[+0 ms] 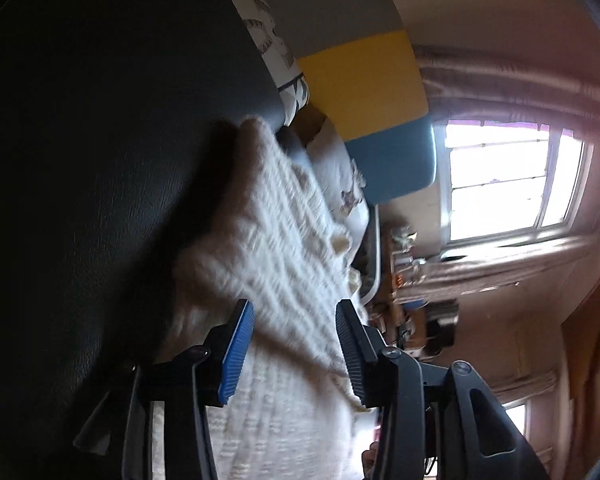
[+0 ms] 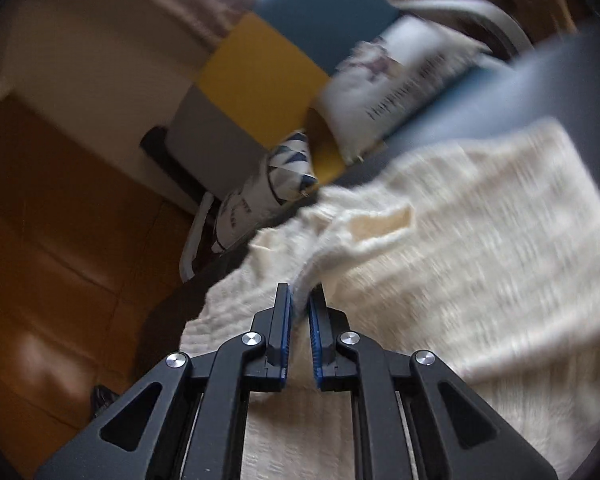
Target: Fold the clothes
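A cream knitted sweater (image 1: 268, 248) lies on a dark leather surface (image 1: 100, 160). In the left wrist view my left gripper (image 1: 296, 328) is open, its blue-padded fingers (image 1: 236, 352) apart over the sweater, holding nothing. In the right wrist view my right gripper (image 2: 300, 304) is shut on a fold of the same sweater (image 2: 460, 240), pinched between the pads at its edge. The right view is blurred by motion.
A grey, yellow and blue colour-block cushion or backrest (image 1: 364, 80) with patterned pillows (image 2: 380, 80) stands behind the sweater. A bright window (image 1: 508, 180) and cluttered shelf (image 1: 412, 280) lie beyond. An orange-brown tiled floor (image 2: 60, 260) is at the left.
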### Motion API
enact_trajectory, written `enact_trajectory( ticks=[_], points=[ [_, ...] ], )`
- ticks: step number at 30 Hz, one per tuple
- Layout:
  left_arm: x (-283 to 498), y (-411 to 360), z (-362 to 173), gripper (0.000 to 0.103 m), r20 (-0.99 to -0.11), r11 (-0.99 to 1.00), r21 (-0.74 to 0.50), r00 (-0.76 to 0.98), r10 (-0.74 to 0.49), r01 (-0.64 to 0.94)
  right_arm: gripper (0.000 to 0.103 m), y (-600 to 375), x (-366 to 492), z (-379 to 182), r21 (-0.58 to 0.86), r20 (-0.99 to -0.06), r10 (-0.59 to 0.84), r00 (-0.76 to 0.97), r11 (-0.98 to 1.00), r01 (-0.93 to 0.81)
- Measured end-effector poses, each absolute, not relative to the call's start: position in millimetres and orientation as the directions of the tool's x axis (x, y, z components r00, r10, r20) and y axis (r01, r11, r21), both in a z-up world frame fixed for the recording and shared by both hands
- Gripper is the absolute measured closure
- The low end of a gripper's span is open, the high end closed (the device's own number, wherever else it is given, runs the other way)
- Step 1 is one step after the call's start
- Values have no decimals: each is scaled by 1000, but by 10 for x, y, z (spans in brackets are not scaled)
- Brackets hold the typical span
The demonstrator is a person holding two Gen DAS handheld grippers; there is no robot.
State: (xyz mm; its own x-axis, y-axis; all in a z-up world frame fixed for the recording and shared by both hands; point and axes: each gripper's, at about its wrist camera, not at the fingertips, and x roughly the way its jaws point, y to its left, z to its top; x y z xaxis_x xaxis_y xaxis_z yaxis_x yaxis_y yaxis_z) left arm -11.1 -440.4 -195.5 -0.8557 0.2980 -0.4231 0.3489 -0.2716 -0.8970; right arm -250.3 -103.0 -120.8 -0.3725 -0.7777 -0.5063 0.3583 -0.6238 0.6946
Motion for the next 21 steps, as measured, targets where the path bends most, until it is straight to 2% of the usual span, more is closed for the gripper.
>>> enact_trajectory(
  ticks=[6,9,14,16,18,21],
  points=[
    [-136,-4243,-1892,57,-386,-240,-917,-860,334,319,93,-1273,-2572,-517,600,-483,-785,-388,-619,506],
    [-178,-4091,-1989,57,-410,-236,-909,-837,362,343,93,-1434,-2585,-260,532,-498,-770,-399,-635,560],
    [-154,-4036,-2116,57,-440,-224,-897,-827,350,382,92,-1273,-2626,-436,606,-525,-785,-330,-617,502],
    [-148,-4068,-2126,57,-446,-215,-894,-831,332,394,80,-1117,-2592,-689,686,-522,-808,-274,-588,429],
    [-142,-4113,-2122,57,-451,-205,-892,-837,311,404,54,-1000,-2553,-997,742,-511,-826,-239,-564,362],
    [-157,-4182,-2135,57,-455,-180,-890,-841,291,419,48,-895,-2498,-1407,805,-490,-849,-198,-528,269]
  ],
)
